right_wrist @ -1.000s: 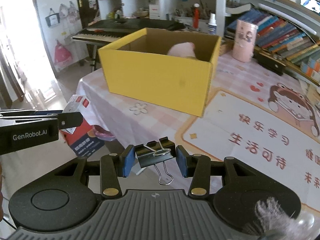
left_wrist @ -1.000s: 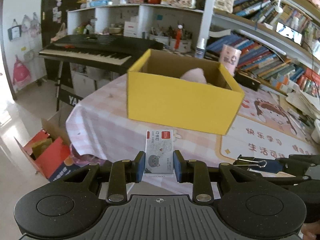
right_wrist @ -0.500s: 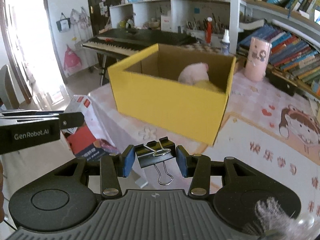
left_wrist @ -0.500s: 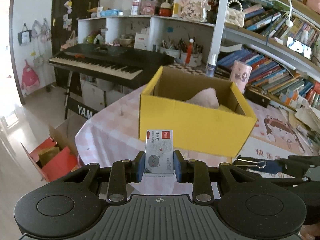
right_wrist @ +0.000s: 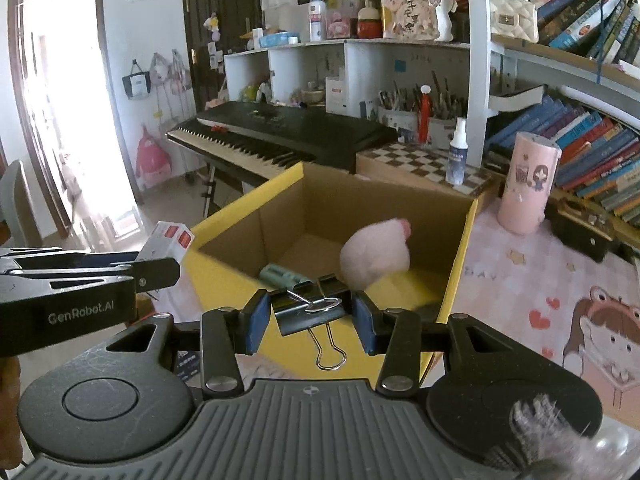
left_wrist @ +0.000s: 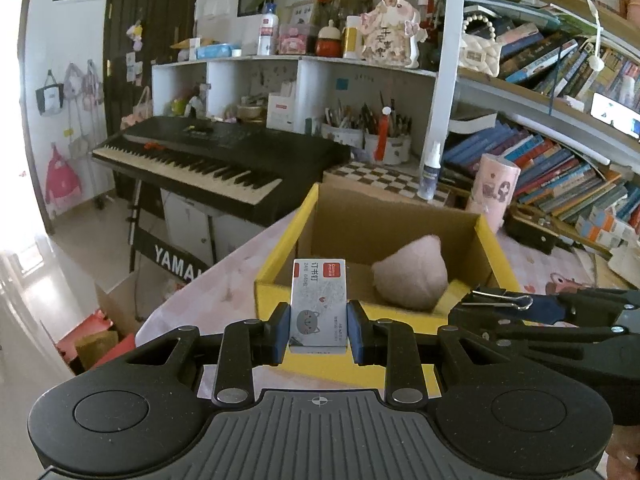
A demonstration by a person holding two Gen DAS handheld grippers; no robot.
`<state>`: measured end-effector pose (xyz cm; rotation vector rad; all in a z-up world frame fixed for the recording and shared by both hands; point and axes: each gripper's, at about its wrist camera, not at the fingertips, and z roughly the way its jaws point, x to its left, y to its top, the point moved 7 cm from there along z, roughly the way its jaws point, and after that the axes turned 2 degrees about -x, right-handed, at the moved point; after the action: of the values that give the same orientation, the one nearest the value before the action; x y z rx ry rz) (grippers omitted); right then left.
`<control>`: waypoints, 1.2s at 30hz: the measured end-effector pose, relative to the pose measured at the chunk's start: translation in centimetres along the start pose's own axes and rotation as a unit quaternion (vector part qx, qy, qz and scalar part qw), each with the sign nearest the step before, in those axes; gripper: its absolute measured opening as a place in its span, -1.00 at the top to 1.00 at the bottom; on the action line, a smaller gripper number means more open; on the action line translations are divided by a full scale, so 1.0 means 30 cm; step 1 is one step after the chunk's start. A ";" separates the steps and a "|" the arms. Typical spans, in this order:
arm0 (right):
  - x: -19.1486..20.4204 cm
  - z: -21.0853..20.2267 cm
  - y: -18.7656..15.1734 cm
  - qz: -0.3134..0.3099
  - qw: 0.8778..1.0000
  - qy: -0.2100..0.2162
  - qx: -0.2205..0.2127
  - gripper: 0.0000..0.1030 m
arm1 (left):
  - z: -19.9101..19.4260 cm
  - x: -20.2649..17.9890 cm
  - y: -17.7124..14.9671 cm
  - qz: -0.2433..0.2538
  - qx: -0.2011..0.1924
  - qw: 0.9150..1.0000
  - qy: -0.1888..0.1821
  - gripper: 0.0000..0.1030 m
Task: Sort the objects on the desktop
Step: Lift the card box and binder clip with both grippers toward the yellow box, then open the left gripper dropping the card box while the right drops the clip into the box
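My left gripper (left_wrist: 318,330) is shut on a small grey-and-white staple box (left_wrist: 319,304) with a red label, held upright over the near wall of the yellow cardboard box (left_wrist: 276,280). My right gripper (right_wrist: 310,320) is shut on a black binder clip (right_wrist: 310,306), its wire handle hanging down, above the near rim of the yellow box (right_wrist: 228,280). Inside the box lie a pink plush toy (right_wrist: 374,256) and a small pale green item (right_wrist: 282,274). Each gripper shows at the edge of the other view, the right one (left_wrist: 520,306) beside the left.
The yellow box stands on a table with a pink checked cloth (left_wrist: 224,292) and a cartoon mat (right_wrist: 560,304). A pink cup (right_wrist: 528,184), a spray bottle (right_wrist: 456,152) and bookshelves are behind. A keyboard piano (left_wrist: 208,156) stands left; a red box (left_wrist: 92,344) lies on the floor.
Both grippers have moved forward and up toward the yellow box, which now shows its inside. Each keeps the same grip on its object.
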<state>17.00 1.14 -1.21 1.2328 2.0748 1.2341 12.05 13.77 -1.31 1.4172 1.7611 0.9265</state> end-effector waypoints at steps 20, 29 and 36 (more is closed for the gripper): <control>-0.152 0.230 0.048 -0.026 0.998 0.019 0.045 0.18 | 0.268 -0.095 0.027 0.032 0.051 0.998 0.016 0.49; -0.122 0.309 0.048 -0.072 0.994 0.042 0.071 0.18 | 0.308 -0.097 0.019 0.047 0.060 0.997 0.029 0.49; -0.083 0.371 0.040 -0.098 0.988 0.066 0.096 0.18 | 0.292 -0.061 0.033 0.043 0.044 0.997 0.052 0.44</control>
<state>26.81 4.54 -6.06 1.0196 2.3937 1.0728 20.33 13.08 -4.81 1.5365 1.8492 0.9938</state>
